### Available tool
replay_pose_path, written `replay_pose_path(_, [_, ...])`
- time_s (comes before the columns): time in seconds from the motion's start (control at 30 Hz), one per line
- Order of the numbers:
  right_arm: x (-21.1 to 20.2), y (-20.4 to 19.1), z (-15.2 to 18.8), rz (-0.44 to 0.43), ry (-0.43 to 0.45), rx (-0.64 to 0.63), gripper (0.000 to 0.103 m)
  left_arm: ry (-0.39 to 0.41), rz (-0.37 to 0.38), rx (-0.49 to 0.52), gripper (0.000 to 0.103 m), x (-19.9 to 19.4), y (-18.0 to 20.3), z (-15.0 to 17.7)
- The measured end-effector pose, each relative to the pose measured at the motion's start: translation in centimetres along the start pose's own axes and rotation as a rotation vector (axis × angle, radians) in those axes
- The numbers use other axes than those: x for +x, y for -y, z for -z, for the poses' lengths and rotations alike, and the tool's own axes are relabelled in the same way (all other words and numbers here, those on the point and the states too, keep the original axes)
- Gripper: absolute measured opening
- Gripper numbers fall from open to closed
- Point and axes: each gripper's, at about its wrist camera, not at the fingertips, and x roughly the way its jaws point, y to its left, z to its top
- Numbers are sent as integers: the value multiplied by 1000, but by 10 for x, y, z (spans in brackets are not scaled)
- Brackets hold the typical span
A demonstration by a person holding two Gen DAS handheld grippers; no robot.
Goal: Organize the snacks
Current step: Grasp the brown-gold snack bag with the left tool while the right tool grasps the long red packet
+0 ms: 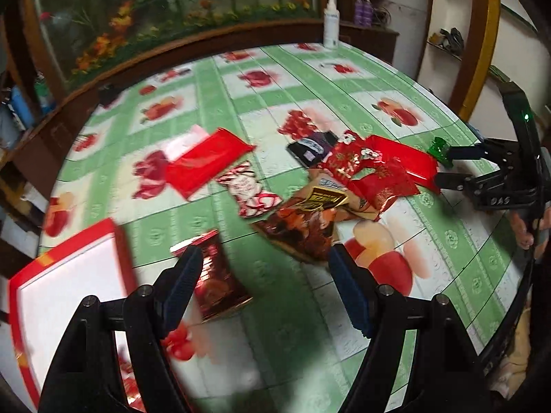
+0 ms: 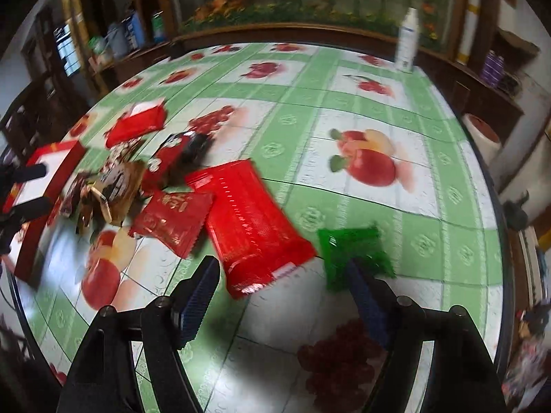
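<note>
Snacks scattered, both grippers wide open and holding nothing

Snacks are still loose on the green fruit-print tablecloth [image 1: 286, 327], mostly heaped just beyond the red-rimmed box [image 1: 65, 296], which looks like where they're meant to go.

Left wrist view: the left gripper [image 1: 265, 292] has its jaws spread apart, nothing between them. A dark red foil packet [image 1: 217, 278] lies beside the box, right by the left finger, though I can't tell if they touch. My guess is that's the next grab: come down so the fingers straddle its short side, pinch the edge seam and don't crush the contents. Frame's blurry, so slow down first. Further from the box sits the pile, brown bag [image 1: 303, 230] on top.

Right wrist view: the right gripper [image 2: 286, 292] is also spread apart and empty. Its right finger overlaps the green packet [image 2: 351, 254], contact unclear. The big red packet [image 2: 251, 220] lies between that and the box [image 2: 51, 158].
</note>
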Motion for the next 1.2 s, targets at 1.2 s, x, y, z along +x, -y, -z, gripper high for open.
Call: replay_pose_path(1.2, [7, -58, 9, 39, -95, 0, 53, -56, 155, 170, 52, 30, 50, 21])
